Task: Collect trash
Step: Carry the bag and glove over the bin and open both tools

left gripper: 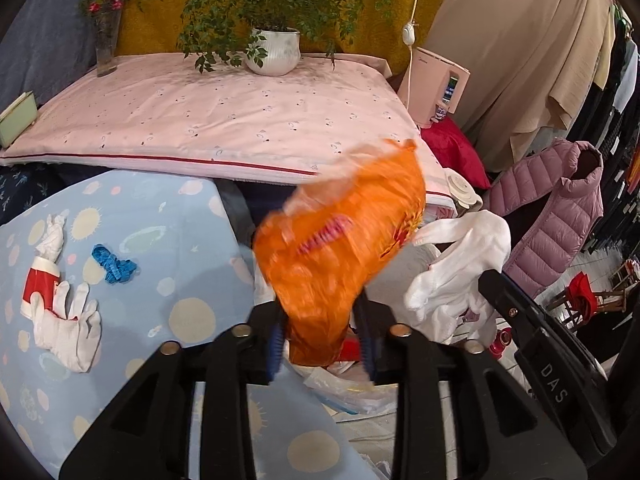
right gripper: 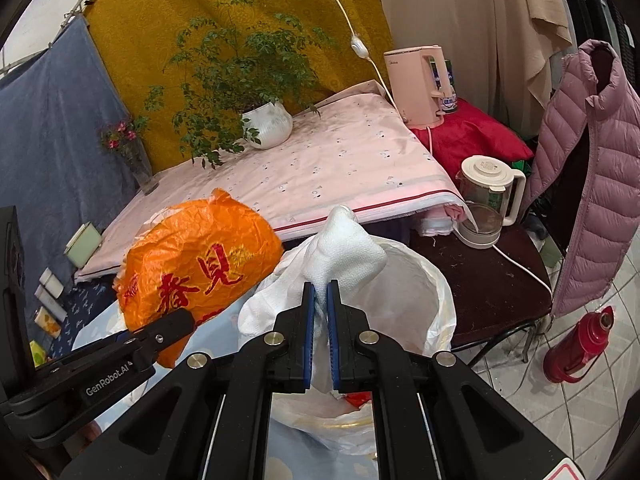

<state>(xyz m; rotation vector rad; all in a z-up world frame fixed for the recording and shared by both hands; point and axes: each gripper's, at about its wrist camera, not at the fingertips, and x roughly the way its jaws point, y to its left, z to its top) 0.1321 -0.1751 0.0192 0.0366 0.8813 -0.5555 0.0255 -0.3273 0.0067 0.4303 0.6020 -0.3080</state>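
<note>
A crumpled orange plastic bag (left gripper: 340,240) with red characters, blurred in the left wrist view, hangs between the blue pads of my left gripper (left gripper: 320,340). The jaws stand apart and do not clearly pinch it. Seen from the right wrist, the orange bag (right gripper: 200,260) sits beside the mouth of a white trash bag (right gripper: 436,300), with one left finger (right gripper: 168,328) under it. My right gripper (right gripper: 320,304) is shut on a white woven cloth (right gripper: 344,252) bunched at the bag's near rim. That cloth (left gripper: 460,264) and a right finger (left gripper: 516,312) show at the right of the left view.
On the blue planet-print sheet (left gripper: 160,240) lie a white glove with a red cup (left gripper: 56,304) and a blue crumpled scrap (left gripper: 114,265). Behind stands a pink-covered table (left gripper: 224,112) with a potted plant (left gripper: 274,50). A kettle (right gripper: 486,196), dark chair (right gripper: 492,284), pink vest (right gripper: 600,184) and red flask (right gripper: 580,344) stand right.
</note>
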